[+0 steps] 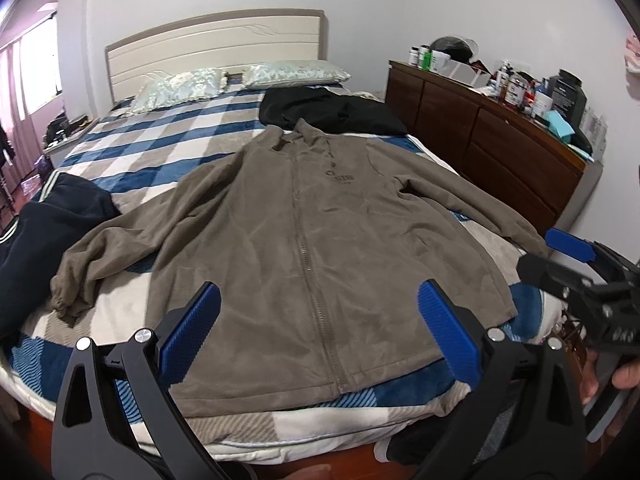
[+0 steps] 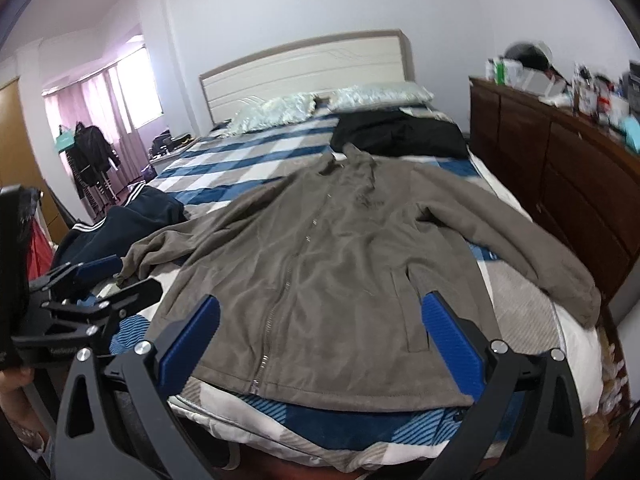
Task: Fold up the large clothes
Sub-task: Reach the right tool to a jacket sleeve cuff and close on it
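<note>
A brown-grey zip jacket [image 1: 304,240] [image 2: 332,256] lies flat and front-up on the bed, zipper closed, collar toward the pillows, both sleeves spread outward. Its hem lies near the foot edge. My left gripper [image 1: 320,312] hovers open above the hem, blue pads wide apart, holding nothing. My right gripper [image 2: 320,320] is also open over the hem's right half. In the left wrist view the right gripper [image 1: 576,260] shows at the far right, with a hand under it. The left gripper [image 2: 100,276] appears at the left of the right wrist view.
The bed has a blue, white and beige checked blanket [image 1: 168,148]. A black garment [image 1: 328,110] lies near the two pillows, and a navy striped garment [image 1: 52,224] sits at the left edge. A cluttered brown dresser [image 1: 500,148] stands along the right side.
</note>
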`<state>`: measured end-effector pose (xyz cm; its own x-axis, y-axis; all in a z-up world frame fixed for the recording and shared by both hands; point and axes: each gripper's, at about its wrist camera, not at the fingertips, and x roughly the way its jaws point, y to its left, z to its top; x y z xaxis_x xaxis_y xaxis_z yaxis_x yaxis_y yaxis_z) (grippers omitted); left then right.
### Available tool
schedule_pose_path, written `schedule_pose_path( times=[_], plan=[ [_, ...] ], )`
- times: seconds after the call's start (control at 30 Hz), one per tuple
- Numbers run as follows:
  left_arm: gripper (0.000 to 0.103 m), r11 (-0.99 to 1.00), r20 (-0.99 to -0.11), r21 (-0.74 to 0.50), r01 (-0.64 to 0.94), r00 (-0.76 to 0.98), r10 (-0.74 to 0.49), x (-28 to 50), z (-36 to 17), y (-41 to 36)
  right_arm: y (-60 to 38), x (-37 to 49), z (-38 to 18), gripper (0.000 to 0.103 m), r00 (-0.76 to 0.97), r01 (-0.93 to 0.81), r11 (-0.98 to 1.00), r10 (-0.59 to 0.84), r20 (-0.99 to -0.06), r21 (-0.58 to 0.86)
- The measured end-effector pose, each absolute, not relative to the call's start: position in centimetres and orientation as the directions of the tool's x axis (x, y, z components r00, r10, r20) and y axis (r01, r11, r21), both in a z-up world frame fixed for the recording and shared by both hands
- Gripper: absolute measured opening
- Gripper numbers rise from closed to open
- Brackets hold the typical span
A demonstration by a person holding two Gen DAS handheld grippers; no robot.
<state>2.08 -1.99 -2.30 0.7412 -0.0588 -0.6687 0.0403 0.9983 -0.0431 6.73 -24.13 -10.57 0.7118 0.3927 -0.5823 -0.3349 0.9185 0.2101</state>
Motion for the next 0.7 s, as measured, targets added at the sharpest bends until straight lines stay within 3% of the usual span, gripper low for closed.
schedule_pose_path(
  times=[0.4,0.7],
  plan=[
    [0.097,0.968,-0.684,-0.074,0.241,0.694,-0.225,6.8,-8.5,-7.6,-36.8,12.7,-17.2,0.099,0.713,-0.12,0.904,0.366,-0.598,0.41],
    [0.097,0.928,-0.687,-0.124,0.351,0.645,-0.336,10.2,-13.9,-10.1,-49.4,17.2,-25.7,0.099,0.69,0.177,0.758,0.359,-0.629,0.628]
  ],
)
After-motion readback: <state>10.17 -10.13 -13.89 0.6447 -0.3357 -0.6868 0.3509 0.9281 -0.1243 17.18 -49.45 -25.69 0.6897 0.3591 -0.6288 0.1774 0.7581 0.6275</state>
